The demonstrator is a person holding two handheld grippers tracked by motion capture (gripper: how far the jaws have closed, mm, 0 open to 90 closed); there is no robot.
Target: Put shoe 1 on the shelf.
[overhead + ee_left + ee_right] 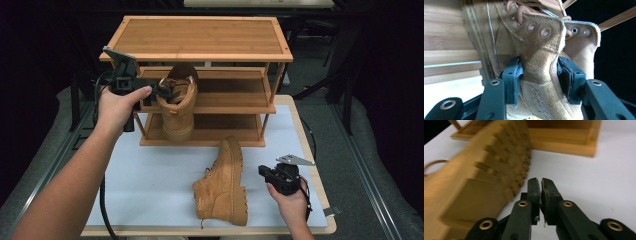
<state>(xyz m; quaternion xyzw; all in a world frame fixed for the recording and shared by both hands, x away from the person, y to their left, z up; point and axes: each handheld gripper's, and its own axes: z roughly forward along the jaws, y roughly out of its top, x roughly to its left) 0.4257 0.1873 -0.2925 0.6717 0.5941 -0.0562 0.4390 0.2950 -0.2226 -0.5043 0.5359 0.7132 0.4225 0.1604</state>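
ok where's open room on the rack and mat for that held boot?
The rack's top board is bare. The middle shelf is free right of the held boot, gripped by the left gripper. The bottom shelf is free on its right too. The white mat is bare left of the lying boot; tight between it and the shut right gripper.

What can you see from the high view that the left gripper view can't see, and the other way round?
The high view takes in the whole wooden rack, the second boot lying on its side on the white table, and the right tongs, closed with nothing between them. The left gripper view gives the metal eyelets and pink laces close up. Both share the left tongs clamped on the held boot.
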